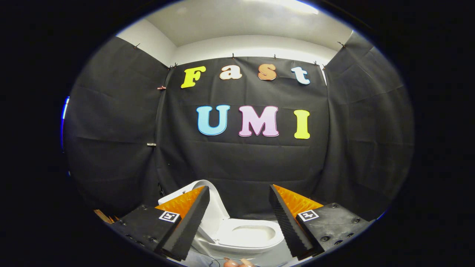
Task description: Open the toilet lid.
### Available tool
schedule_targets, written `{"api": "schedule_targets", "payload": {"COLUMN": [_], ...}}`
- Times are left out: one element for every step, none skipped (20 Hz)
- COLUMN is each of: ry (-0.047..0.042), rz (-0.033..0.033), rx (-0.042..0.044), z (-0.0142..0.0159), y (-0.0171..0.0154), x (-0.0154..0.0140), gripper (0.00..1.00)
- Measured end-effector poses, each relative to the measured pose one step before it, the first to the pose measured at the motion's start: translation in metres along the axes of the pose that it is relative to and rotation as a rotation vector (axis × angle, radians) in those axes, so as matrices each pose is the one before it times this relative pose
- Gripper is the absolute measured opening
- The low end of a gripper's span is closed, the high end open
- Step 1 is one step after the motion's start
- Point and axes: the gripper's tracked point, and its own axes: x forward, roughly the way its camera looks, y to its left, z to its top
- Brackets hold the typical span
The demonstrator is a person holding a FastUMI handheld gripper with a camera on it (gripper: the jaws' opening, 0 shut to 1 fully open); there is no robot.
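Gripper view looks across a booth draped in black cloth, with a pale wall and ceiling above the cloth's top edge. The gripper sits high and near, its jaws spread wide apart and holding nothing; the 2 fingers rise from the near side and frame the scene between them, each body carrying a small square marker.

The toilet stands low on the floor beyond the fingers, mostly in the gap between them. Its lid is already raised, tilted back toward the left and far side, and the left finger covers part of it. The white seat ring lies flat and exposed, its oval opening showing clearly. Neither finger touches the toilet; both are well apart from it.

At the near side, just below the bowl, a small pinkish shape shows, possibly a person's fingertips, though too little is visible to be sure. A thin dark cord seems to trail across the floor nearby.
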Motion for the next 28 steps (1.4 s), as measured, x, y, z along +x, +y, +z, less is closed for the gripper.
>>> {"api": "schedule_targets", "payload": {"ry": [-0.00189,-0.00189,-0.00184,-0.00053,-0.0004,-0.00051,-0.00088,-0.00094,-0.0004,0.0003,0.00052,0.00013,-0.00015,-0.00019,-0.00105,-0.00115,-0.00013,0.00101,-0.00019,-0.0006,0.00081,0.00133,0.0013,0.0013,0.00136,0.00081,0.00059,-0.00037], "rz": [-0.00242,0.00018,-0.00054,-0.00077,-0.00008,0.00096,-0.00037,-0.00069,-0.00155,-0.0003,-0.00208,-0.00081,-0.00169,-0.00237,-0.00074,-0.00053,-0.0003,-0.00105,-0.00258,0.00044,0.0012,-0.00148,-0.00147,-0.00123,0.00022,-0.00102,-0.00103,0.00048], "rx": [0.00052,0.00171,0.00016,-0.00086,-0.00043,-0.00022,0.00011,0.00012,0.00034,0.00092,0.00128,0.00147,0.00069,0.00036,0.00112,0.00125,0.00052,-0.00078,-0.00126,0.00024,0.00121,0.00005,0.00017,0.00077,0.00034,-0.00024,-0.00053,-0.00037], "z": [0.00116,0.00041,0.00079,0.00002,0.00061,0.00035,0.00086,0.00024,0.00045,0.00045,-0.00009,-0.00052,0.00013,0.00002,0.00071,0.00069,0.00006,-0.00063,0.00037,0.00044,-0.00031,-0.00061,0.00007,-0.00048,-0.00017,-0.00032,0.0001,-0.00013], "y": [-0.00093,0.00044,0.00044,-0.00041,0.00022,0.0004,-0.00012,-0.00051,-0.00024,-0.00004,-0.00038,-0.00103,0.00013,-0.0015,-0.00011,0.00033,-0.00049,-0.00058,-0.00035,0.00034,0.00021,-0.00028,-0.00055,-0.00032,0.00005,0.00024,0.00009,-0.00031], "x": [-0.00071,-0.00104,-0.00082,0.00023,-0.00039,-0.00063,-0.00033,-0.00083,-0.00012,-0.00021,0.00009,-0.00051,-0.00019,-0.00005,0.00001,-0.00058,-0.00026,-0.00036,0.00035,0.0,-0.00011,0.00077,-0.00025,0.00026,-0.00008,-0.00041,0.00002,0.00035], "gripper": [0.99,1.0,1.0,1.0,0.99,0.99,1.0,1.0,1.0,1.0,0.99,0.99,1.0,1.0,1.0,1.0,1.0,1.0,1.0,1.0,1.0,1.0,1.0,1.0,1.0,1.0,1.0,1.0]}}
